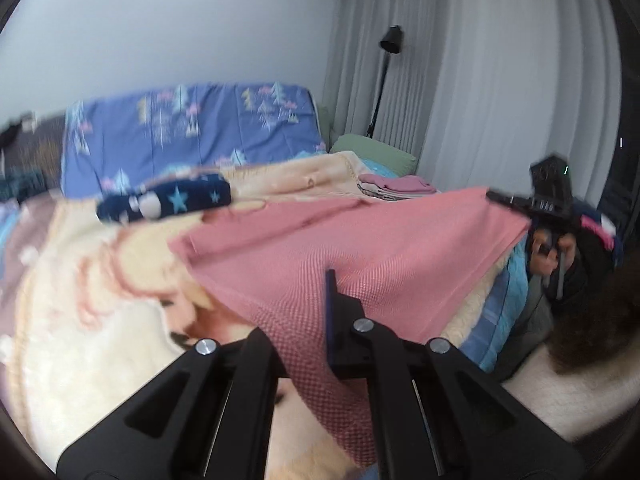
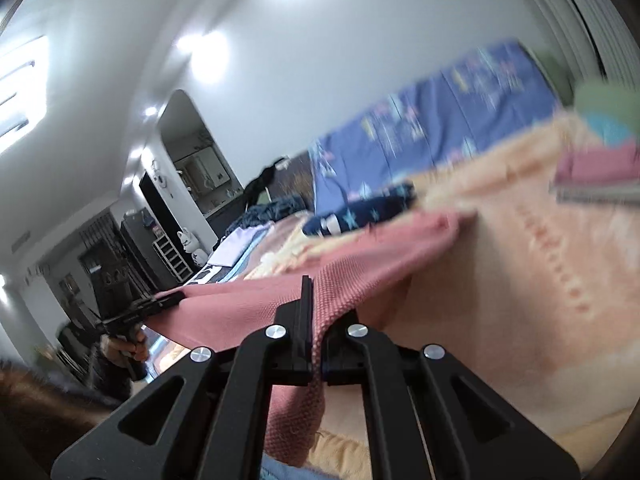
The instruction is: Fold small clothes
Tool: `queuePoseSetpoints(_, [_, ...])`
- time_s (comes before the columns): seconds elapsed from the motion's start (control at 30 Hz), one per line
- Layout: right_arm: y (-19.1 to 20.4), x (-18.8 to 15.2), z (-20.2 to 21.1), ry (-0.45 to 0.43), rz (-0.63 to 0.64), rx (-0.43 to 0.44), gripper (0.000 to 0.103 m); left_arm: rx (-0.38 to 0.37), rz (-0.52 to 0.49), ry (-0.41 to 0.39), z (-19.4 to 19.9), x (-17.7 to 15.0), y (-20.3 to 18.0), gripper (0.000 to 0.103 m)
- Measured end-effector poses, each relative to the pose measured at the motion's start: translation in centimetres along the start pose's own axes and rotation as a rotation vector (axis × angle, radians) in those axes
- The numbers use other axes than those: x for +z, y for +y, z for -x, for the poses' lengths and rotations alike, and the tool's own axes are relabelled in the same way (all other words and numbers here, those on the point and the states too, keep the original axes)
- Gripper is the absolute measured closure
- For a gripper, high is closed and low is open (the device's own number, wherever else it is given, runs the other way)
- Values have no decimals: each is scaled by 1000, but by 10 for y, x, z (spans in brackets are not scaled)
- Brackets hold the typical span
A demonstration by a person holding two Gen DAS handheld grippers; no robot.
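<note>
Stretching between two claws, one pink waffle-knit garment (image 1: 360, 248) hangs lifted just above the cream blanket (image 1: 80, 312), its far end still trailing on the blanket near the navy star-print piece (image 1: 168, 200). The left gripper (image 1: 316, 320) pinches one near corner, its fingers pressed together on the cloth; the right gripper (image 2: 316, 332) does the same on the other near corner, with a fold of knit hanging down between its fingers. Each claw also appears in the other's camera, gripping the edge.

By my judgement the fabric is light, soft and limp: it sags in the middle and will drape wherever it is unsupported, so it needs holding at corners or along a hem, kept taut between both claws. The open weave looks grippy, not slippery, and nothing about it seems fragile.

Counted: one pink garment in hand, one navy star piece beyond it on the blanket, one small stack of folded clothes (image 1: 394, 186) farther back on the blanket, though how many items it holds I cannot tell.
</note>
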State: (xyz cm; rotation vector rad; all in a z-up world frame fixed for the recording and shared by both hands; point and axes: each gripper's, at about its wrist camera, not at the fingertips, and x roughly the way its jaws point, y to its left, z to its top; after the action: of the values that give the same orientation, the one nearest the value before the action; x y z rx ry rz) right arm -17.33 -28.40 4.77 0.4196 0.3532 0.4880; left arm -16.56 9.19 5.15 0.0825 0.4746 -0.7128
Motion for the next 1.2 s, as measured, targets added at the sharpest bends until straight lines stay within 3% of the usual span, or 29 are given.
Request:
queuePoseSetpoints(0.13, [17,-1,14,-27,99,-79,100,26,-26,38,1,-6,-8,100])
queuePoseSetpoints(0.27, [-17,2,-39,51,19,-131,100,71,29,104,-46,-6,22,100])
queuePoseSetpoints(0.53, [-78,43,-143,54,3,-222,100,151,121,91,-138,28,96,98])
queuePoseSetpoints(0.67, [-121,50,-204,127,-8,-300,100,172,141,155,-192,31,127,97])
queuePoseSetpoints(0.87, [-192,20,-273,295,-130,-404,100,155,249,307,-266,-6,172,95])
queuePoseSetpoints(1.0, [-197,12,-270,296,-147,-384,99,96,341,292,-263,-21,187,93])
queuePoseSetpoints(1.1, [-188,15,-257,306,-117,-382,93,99,348,258,-241,-20,184,67])
queuePoseSetpoints(1.2, [-176,14,-238,306,-102,-365,86,42,328,240,-221,-20,173,64])
